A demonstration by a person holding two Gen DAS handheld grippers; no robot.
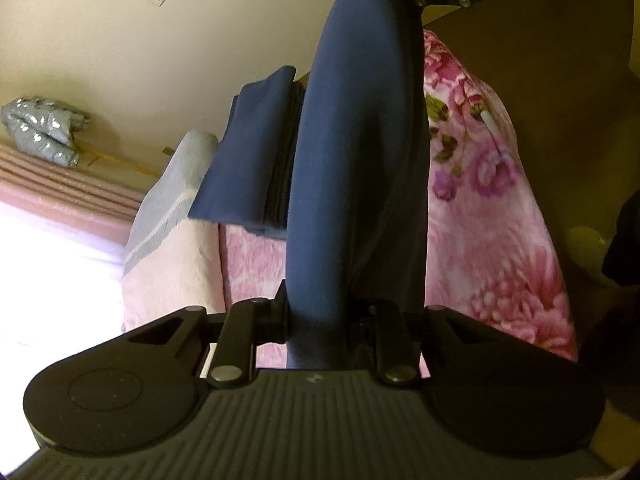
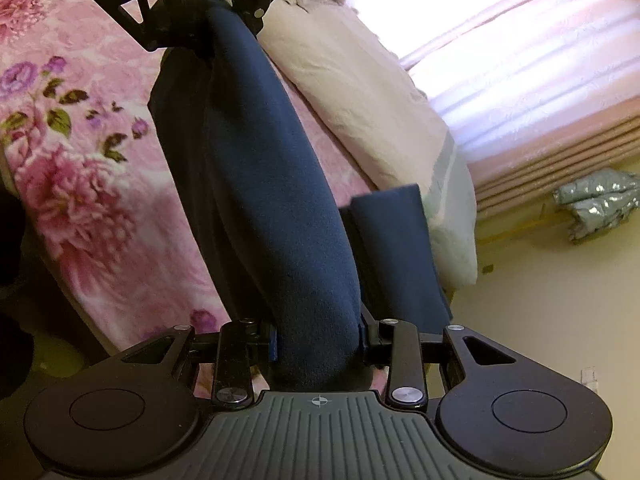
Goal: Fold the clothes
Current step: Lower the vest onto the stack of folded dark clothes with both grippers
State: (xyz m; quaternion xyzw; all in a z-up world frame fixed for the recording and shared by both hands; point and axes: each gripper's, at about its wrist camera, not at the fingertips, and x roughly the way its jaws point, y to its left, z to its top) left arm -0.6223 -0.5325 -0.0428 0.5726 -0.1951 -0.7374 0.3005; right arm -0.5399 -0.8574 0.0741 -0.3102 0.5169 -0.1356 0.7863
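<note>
Blue cloth is pinched tight in the left gripper and the right gripper, stretched between them above the pink flowery bed with folded blue clothes at eleven o'clock, so next, I think, it gets laid flat.

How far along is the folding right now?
Done: one folded navy stack lies on the floral blanket beside the pillow. In hand: a navy garment stretched between the left hand-held gripper and right hand-held gripper, both clamped on it. Left: laying it down and folding it.
</note>
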